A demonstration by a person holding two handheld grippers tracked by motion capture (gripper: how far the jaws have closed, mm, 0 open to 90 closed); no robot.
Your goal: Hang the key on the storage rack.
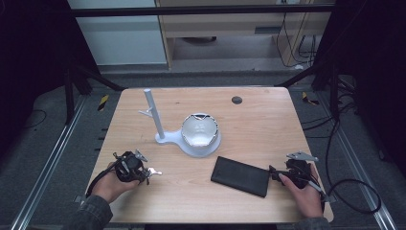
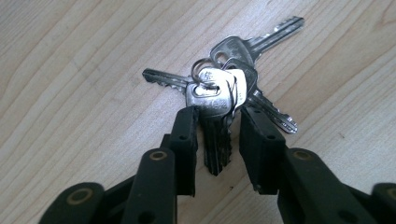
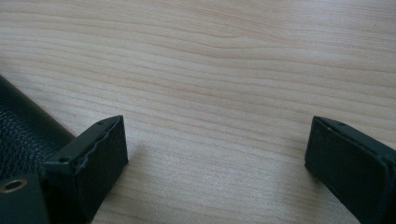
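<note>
High view: we see the left tongs (image 1: pixel 143 172) at the bunch of keys (image 1: pixel 152 171) on the surface (image 1: pixel 249 120), left hand (image 1: pixel 111 184) low. Left gripper view: keys (image 2: pixel 219 93) between narrowed jaws; contact we cannot tell. Right gripper view: right tongs (image 3: pixel 217 154) apart, black case (image 3: pixel 21 130) beside one jaw.

White stand (image 1: pixel 158 125), bowl (image 1: pixel 200 129), black case (image 1: pixel 241 175)

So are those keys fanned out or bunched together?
Fanned out: the keys lie flat on the table, blades pointing several ways from one ring.
</note>
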